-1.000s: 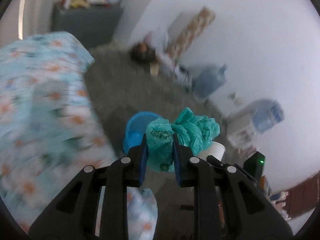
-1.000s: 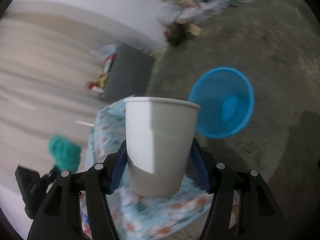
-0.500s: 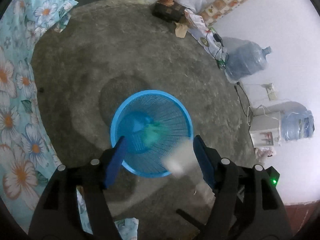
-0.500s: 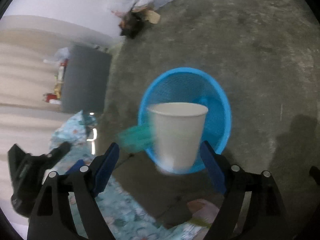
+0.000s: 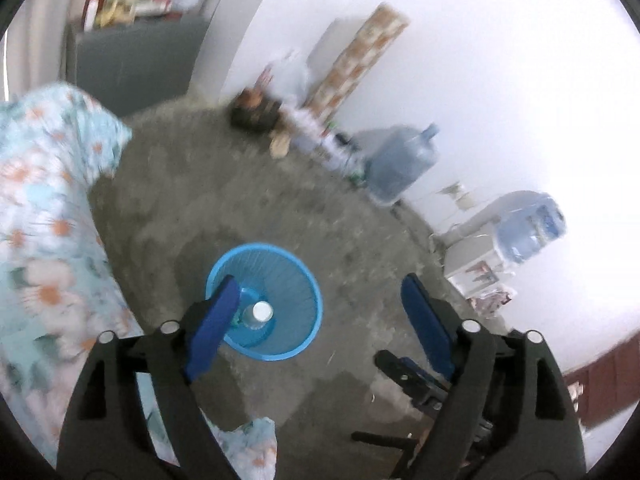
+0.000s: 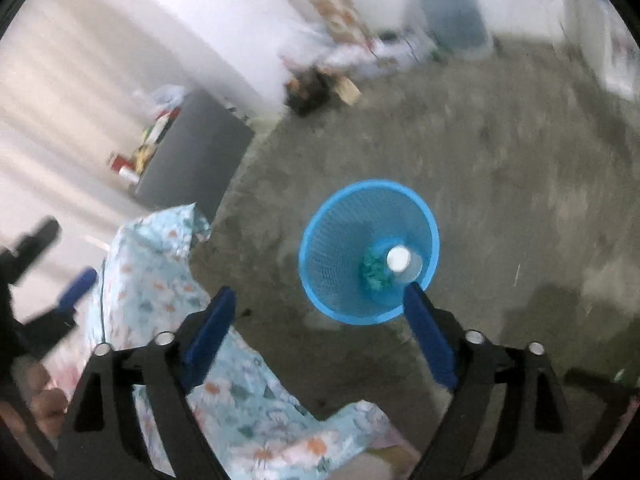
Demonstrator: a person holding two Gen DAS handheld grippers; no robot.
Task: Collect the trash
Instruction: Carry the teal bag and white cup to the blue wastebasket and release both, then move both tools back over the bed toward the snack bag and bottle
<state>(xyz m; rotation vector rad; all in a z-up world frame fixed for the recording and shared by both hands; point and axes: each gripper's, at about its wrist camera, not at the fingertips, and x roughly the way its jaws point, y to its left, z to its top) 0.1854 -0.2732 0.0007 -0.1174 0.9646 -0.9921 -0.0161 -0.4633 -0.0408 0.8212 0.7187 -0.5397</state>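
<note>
Lying binned: cup (image 6: 402,263), bag (image 6: 374,274)

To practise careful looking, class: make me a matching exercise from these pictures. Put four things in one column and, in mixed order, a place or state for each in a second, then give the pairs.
Things
1. paper cup
2. water jug
3. right gripper
4. floral sheet

Places or states
A. by the white wall
B. jaws wide open, nothing between them
C. at the bottom of the blue basket
D. draped left of the basket

Pairs: 1-C, 2-A, 3-B, 4-D
</note>
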